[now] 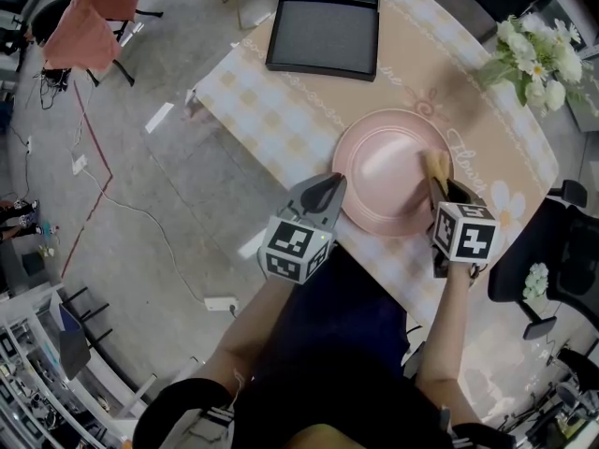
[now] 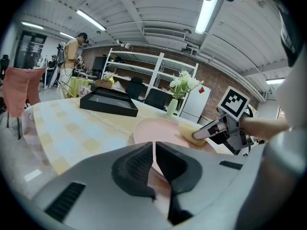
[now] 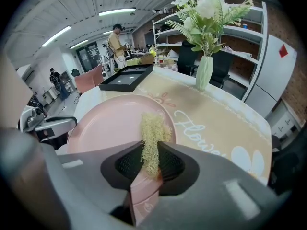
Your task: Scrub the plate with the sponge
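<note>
The near rim of the plate [image 1: 384,171] is hidden under the left gripper [image 1: 328,189] and right gripper [image 1: 442,191]. The near end of the sponge [image 1: 434,165] is buried between the right one's jaws. The black tray [image 1: 323,26] is cut off at the head view's far edge, and the person [image 2: 73,47] far off is too small to make out

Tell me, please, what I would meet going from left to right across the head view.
Chair draped in pink cloth → left gripper → pink plate → right gripper clamping the sponge → white flowers.
</note>
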Demonstrator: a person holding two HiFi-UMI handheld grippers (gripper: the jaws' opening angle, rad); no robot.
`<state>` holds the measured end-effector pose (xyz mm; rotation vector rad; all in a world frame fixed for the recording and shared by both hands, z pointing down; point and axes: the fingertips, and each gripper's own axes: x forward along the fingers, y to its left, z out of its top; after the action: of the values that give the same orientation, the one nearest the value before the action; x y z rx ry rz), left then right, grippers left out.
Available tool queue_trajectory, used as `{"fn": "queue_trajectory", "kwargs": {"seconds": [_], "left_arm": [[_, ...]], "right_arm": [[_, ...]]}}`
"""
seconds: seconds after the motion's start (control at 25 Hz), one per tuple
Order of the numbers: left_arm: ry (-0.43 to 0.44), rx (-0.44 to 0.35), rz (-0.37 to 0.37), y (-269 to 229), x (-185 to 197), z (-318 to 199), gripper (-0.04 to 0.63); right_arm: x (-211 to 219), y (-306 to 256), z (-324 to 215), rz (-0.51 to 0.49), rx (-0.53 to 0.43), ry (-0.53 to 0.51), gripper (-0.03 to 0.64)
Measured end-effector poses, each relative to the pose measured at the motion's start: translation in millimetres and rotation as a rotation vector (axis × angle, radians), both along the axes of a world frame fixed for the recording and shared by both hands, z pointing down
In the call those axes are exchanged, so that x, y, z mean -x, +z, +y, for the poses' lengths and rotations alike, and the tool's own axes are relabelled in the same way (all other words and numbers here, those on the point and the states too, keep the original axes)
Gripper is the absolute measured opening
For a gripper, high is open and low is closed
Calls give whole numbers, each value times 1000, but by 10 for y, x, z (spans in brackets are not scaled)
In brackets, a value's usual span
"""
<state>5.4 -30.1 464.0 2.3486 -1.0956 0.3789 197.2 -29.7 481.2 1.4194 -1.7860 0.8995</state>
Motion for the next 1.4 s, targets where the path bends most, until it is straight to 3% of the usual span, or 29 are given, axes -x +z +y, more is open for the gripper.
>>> {"fn": "queue_trajectory", "kwargs": {"seconds": [0.28,0.64,0.84,1.12,1.4], "left_arm": [[3,1,1,-11,11,18,25],[19,-7,3,-27,-24,52,25],[21,-10,3,-43,-23,62,25],[21,-10,2,-38,-34,92,25],[26,-6,-1,-27,-38,107,25]], "right_arm": [[75,-243,70,-6,-36,-34,78],[671,-374,351,-223,-4,-129,78],[1039,-329,513,-292,36,-196,78],[1270,-233,664,-312,62,-258,77],[1301,-119,746,-321,89,-248,77]]}}
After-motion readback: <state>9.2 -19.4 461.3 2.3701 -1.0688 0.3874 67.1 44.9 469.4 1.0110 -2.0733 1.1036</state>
